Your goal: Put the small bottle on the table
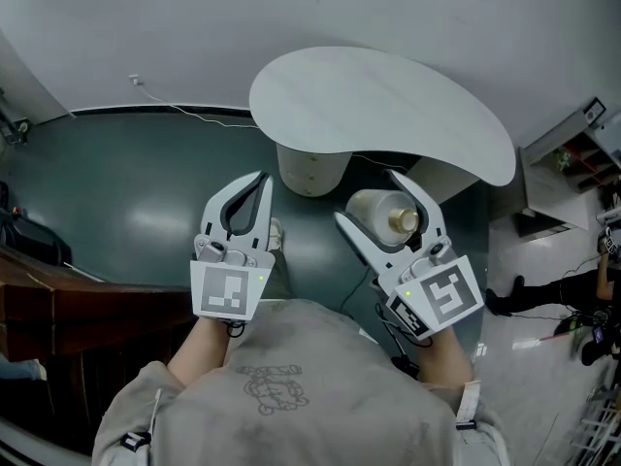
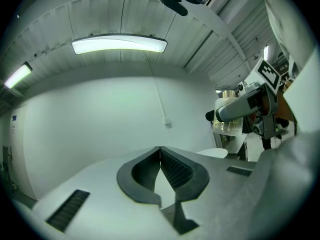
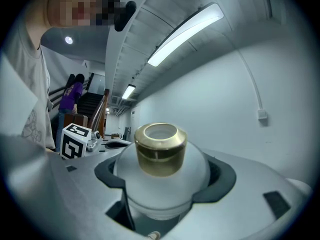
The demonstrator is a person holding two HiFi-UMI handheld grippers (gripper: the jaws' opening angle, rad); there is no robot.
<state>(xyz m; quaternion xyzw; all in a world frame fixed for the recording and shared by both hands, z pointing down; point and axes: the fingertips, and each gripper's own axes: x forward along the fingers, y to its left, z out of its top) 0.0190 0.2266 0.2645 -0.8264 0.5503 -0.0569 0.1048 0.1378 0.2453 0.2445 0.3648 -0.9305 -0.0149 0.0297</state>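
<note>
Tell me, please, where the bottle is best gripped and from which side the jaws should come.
Grip the bottle by its round white body, below the gold cap, with one jaw on either side. The body is the widest part and fills the curve of the jaws, while the cap is narrower. The right gripper holds it just so.
</note>
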